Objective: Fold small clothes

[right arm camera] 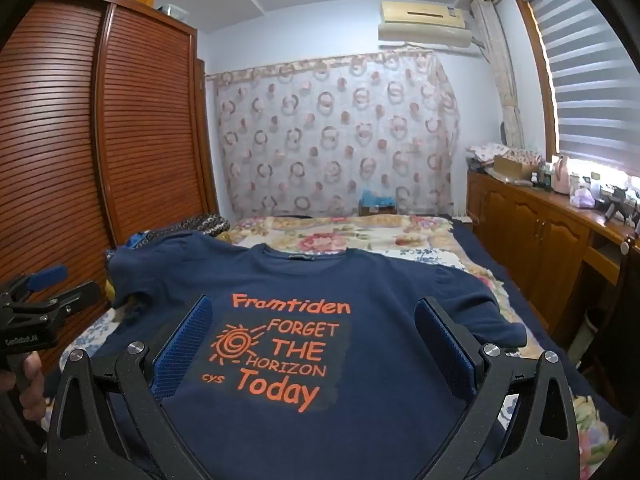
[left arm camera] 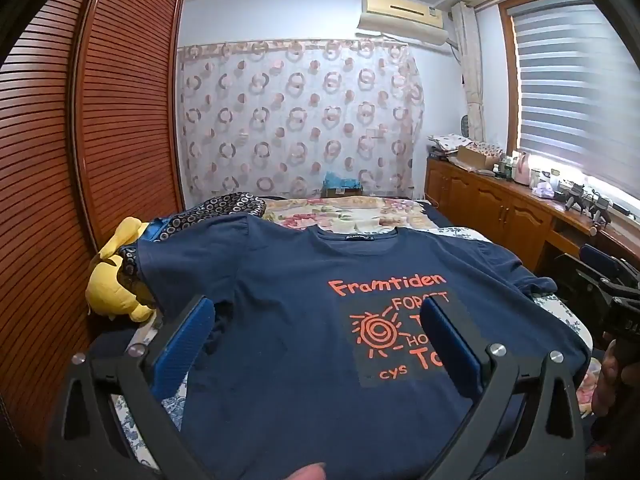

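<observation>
A navy T-shirt point(right arm camera: 360, 420) lies flat, print up, on the bed point(right arm camera: 360, 236), its long axis running from the near edge toward the far end, collar farthest away. The left gripper point(left arm camera: 320, 344) and right gripper point(right arm camera: 316, 344) hover over it, jaws wide apart, holding nothing.

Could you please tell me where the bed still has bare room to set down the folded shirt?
The floral bedspread beyond the navy T-shirt collar, up to the curtain, lies free. The left edge is crowded: a yellow plush toy and patterned dark cloth by the wardrobe. The shirt covers the near part.
</observation>
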### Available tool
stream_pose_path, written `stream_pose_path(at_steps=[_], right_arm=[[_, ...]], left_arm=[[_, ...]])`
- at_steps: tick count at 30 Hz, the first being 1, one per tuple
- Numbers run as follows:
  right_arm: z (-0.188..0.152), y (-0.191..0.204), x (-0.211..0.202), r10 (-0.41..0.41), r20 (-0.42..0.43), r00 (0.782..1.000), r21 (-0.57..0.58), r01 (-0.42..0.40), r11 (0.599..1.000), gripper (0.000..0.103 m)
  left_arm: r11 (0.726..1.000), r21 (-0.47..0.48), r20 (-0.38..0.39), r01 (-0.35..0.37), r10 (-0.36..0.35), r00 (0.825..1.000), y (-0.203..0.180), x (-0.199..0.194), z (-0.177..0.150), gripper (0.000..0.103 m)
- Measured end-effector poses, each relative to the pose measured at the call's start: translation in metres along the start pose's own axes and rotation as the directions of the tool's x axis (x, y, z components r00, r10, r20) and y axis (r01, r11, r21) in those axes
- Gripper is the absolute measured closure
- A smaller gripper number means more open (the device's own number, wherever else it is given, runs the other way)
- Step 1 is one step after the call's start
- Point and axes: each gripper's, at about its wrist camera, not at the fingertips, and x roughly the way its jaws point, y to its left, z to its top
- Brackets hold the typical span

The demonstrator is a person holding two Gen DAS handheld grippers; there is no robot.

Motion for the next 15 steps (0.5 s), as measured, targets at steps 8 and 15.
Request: stream_pose_path(at_steps=[8, 15], right_arm=[[-0.0003, 0.0013, 0.0012, -0.003, 0.003, 1.000, -0.002, 0.003, 1.000, 0.000], [0.0008, 0.0024, -0.0004, -0.002, 0.009, 1.000, -0.005, 0.002, 1.000, 0.000]], left_arm=[[1.000, -0.011, 0.000, 0.004, -0.004, 1.000, 0.0011, -0.0004, -0.0001, 0.000], [1.000, -0.010, 0.000, 0.004, -0.004, 1.000, 0.0007, -0.0006, -0.0001, 0.000]])
